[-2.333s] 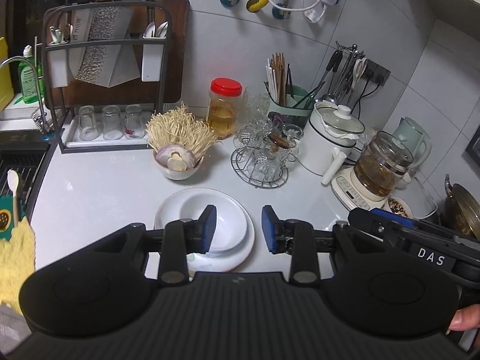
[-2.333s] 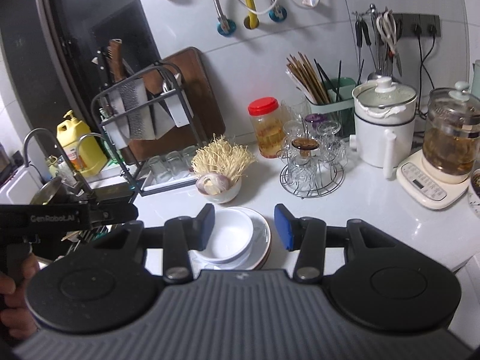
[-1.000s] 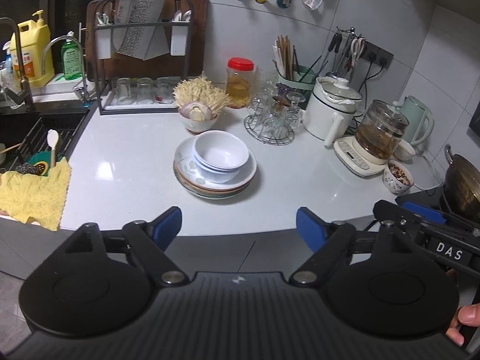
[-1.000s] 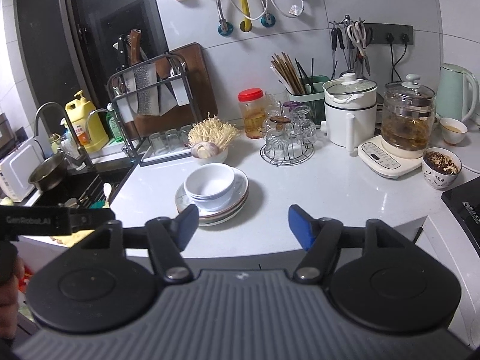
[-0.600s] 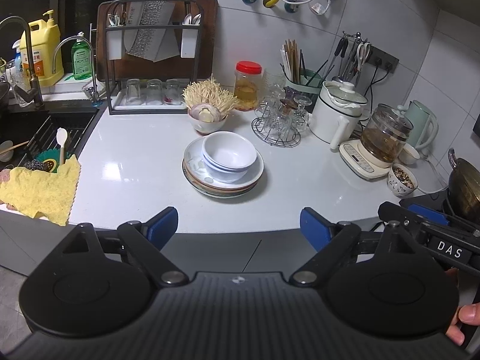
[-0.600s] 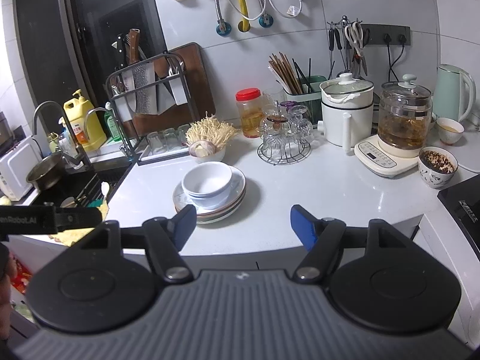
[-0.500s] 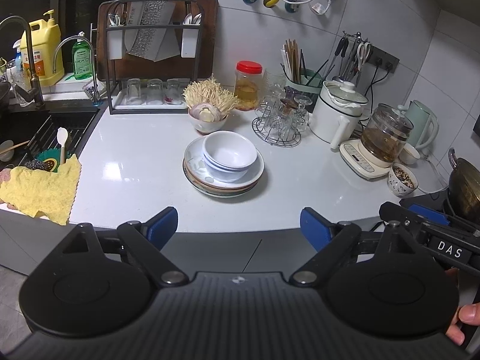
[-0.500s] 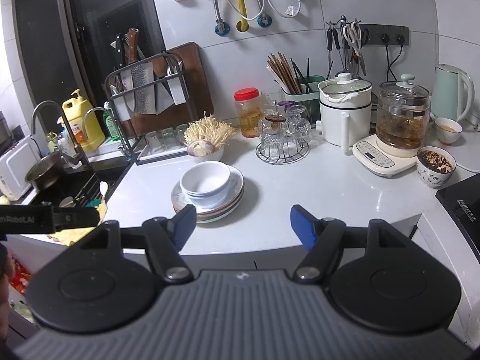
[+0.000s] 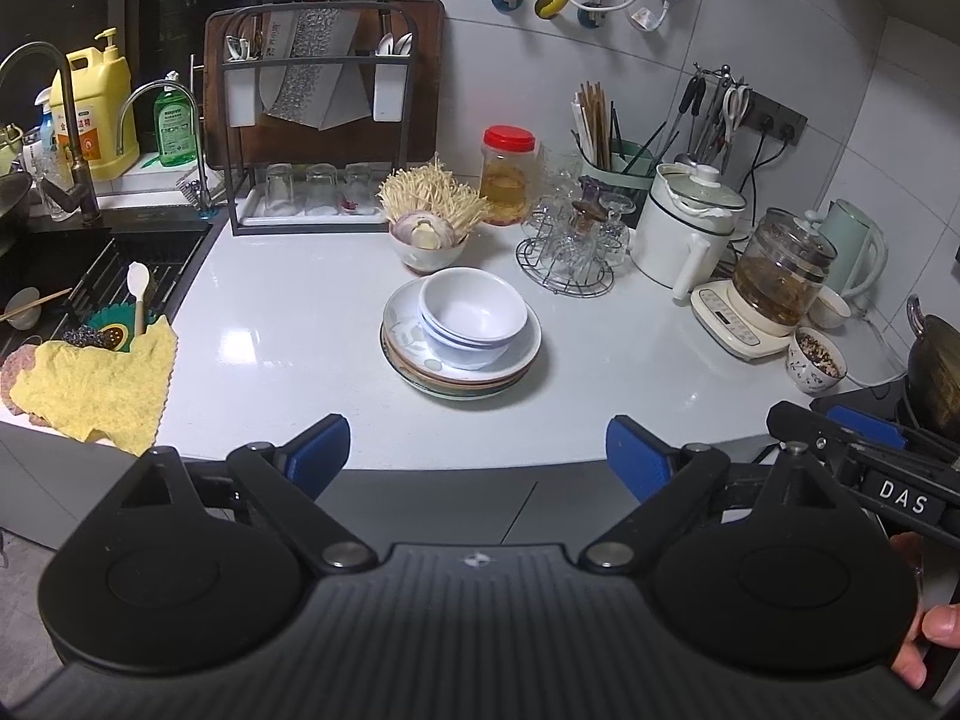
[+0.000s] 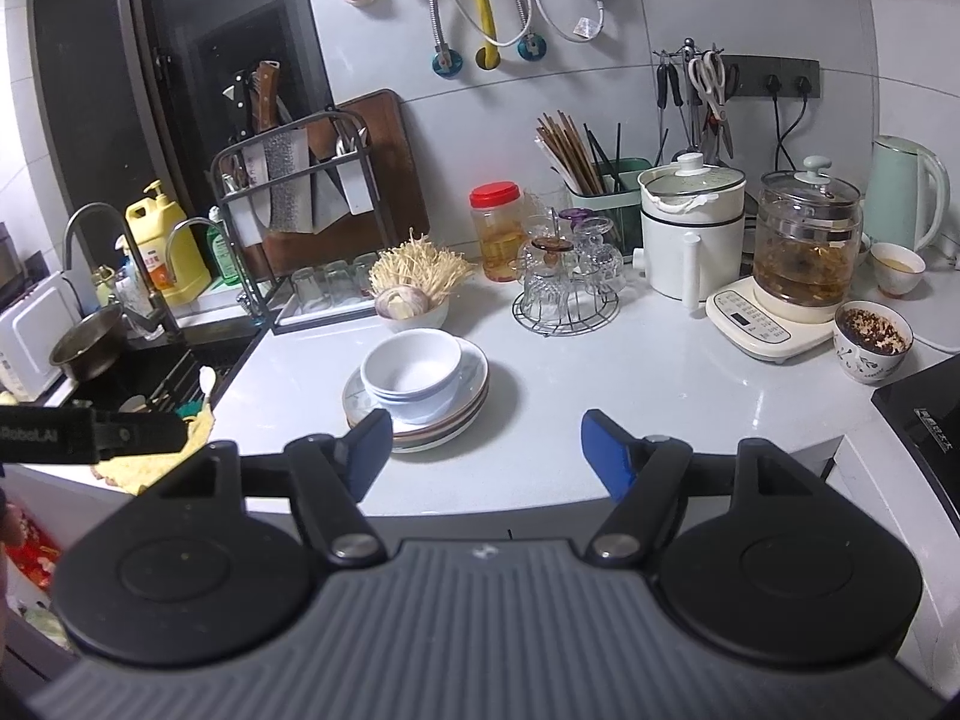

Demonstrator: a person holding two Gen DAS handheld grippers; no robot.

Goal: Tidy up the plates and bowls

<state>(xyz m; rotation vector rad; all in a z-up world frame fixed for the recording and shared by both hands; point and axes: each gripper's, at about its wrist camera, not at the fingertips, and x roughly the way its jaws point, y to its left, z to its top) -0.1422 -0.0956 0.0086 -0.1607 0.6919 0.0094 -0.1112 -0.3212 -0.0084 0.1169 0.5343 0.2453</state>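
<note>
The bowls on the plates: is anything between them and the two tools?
Nothing visible is. Only bare white counter lies between the stacked bowls on the plates and both open, empty tools: the left tool and the right tool.

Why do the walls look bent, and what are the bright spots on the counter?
Left wrist view: the fisheye lens bows the tile lines; a lamp glares off the counter. Right wrist view: same bending, a duller sheen beside the stacked bowls, dark window on the left.
</note>
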